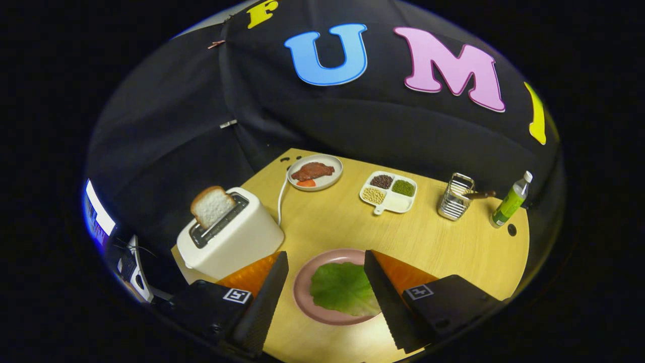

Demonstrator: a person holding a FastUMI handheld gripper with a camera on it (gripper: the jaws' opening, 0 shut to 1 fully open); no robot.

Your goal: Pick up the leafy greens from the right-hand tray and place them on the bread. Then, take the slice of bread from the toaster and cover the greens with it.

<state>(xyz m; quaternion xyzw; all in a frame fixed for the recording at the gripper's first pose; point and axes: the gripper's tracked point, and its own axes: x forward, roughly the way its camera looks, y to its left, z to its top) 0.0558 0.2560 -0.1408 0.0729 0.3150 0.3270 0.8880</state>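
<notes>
Greens (343, 288): one flat leaf on a pink plate (304, 282), between the two fingers and just ahead of them. Whether bread lies under the leaf cannot be told.
Gripper (326, 292): fingers wide apart, one each side of the plate, holding nothing, above the leaf.
Bread (211, 205): one slice upright in the near slot of the toaster (233, 237), top half clear of the slot, beyond the left finger.
Step in hand: judged from the leaf's place and the empty fingers, either closing on the leaf or going for the slice.
Doing it well: for the slice, turn the fingers to face its broad sides, come down over the crust, pinch lightly, lift straight up out of the slot. Lower it flat on the leaf.
Risk: squeezing hard could crush the slice; a slanted pull could drag the toaster.
Beyond: meat plate (315, 172), bean tray (388, 192), wire rack (455, 196), green bottle (510, 205) on the table (463, 247).
</notes>
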